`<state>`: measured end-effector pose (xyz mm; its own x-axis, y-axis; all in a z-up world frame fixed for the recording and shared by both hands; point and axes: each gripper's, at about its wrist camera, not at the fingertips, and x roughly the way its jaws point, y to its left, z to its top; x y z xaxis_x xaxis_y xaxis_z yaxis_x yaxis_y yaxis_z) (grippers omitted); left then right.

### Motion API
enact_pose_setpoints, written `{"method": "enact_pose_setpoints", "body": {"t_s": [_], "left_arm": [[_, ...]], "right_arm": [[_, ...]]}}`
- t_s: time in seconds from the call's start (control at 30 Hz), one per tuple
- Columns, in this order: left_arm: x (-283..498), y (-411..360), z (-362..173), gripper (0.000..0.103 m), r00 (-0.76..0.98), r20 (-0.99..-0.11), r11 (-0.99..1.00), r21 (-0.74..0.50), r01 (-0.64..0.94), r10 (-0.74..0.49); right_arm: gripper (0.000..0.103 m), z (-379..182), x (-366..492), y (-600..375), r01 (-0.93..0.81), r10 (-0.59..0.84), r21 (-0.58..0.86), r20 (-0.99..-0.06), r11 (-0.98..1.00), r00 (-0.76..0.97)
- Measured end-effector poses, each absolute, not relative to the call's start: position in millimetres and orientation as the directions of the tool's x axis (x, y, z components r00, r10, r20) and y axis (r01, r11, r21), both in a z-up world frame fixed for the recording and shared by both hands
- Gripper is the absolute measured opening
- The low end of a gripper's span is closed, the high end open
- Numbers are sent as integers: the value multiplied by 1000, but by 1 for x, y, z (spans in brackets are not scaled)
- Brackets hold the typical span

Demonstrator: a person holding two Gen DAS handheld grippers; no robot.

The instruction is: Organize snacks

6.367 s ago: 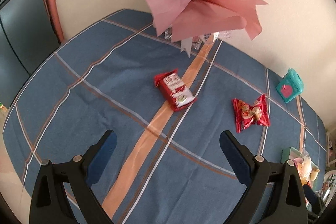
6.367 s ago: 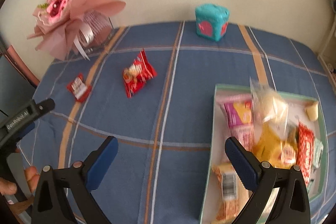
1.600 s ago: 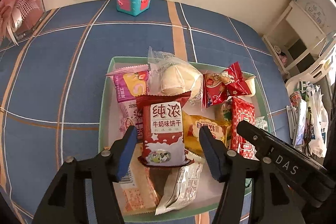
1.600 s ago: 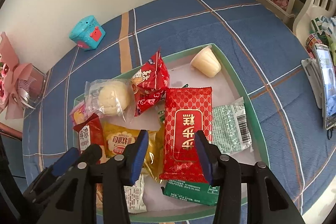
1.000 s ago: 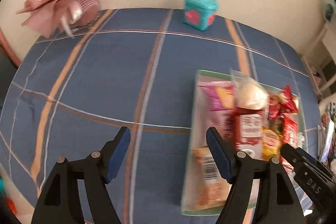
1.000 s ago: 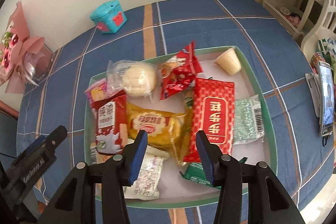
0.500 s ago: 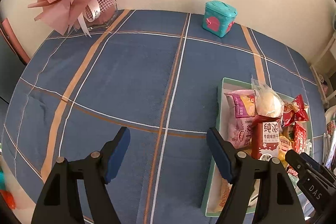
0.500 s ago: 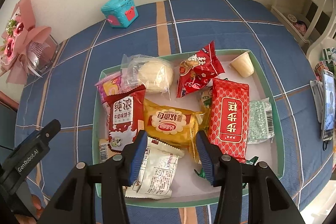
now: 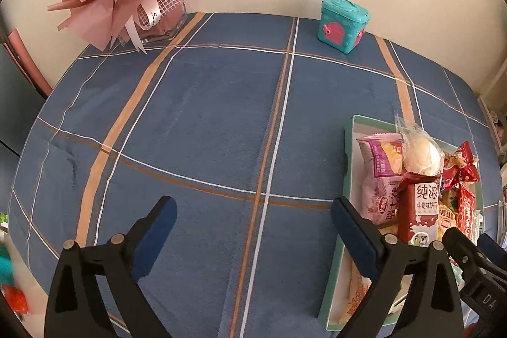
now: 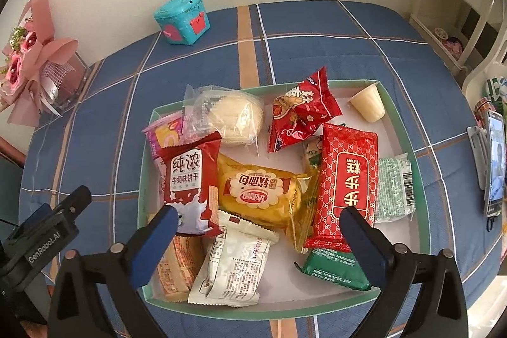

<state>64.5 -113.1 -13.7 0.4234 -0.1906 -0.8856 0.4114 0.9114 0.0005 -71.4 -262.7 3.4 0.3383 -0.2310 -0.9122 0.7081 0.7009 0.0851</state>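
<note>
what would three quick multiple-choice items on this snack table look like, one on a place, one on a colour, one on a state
1. Where does the small pale jelly cup lie?
A. in a far corner of the green-rimmed snack tray
B. on the blue plaid tablecloth
C. beside the pink paper bouquet

2. What colour is the little box-shaped toy near the wall?
A. yellow
B. teal
C. black

3. How do the jaws of the right gripper stand?
A. shut on a packet
B. shut on nothing
C. wide open, holding nothing

Answers:
1 A: the cup sits inside the tray's far corner.
2 B: its body is teal with pink marks.
3 C: its jaws have just been opening; they stand apart above the packets, pressing none.
</note>
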Motion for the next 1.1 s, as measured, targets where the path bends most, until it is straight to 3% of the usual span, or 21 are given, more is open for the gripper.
{"method": "enact_pose_setpoints", "body": {"t_s": [0.3, 0.5, 0.6, 1.1], "left_arm": [[64, -116, -12, 98, 463, -874, 920, 47, 389, -151], [61, -109, -9, 98, 494, -866, 936, 103, 338, -83], [57, -105, -7, 98, 528, -849, 935, 189, 301, 1], [23, -77, -22, 98, 494, -867, 892, 268, 365, 58]], "right_arm": [[103, 4, -71, -259, 696, -232, 85, -908, 713, 348], [103, 4, -72, -253, 693, -234, 81, -908, 716, 348], [103, 3, -73, -248, 690, -236, 78, -907, 719, 349], [103, 3, -106, -206, 679, -247, 74, -898, 730, 363]]}}
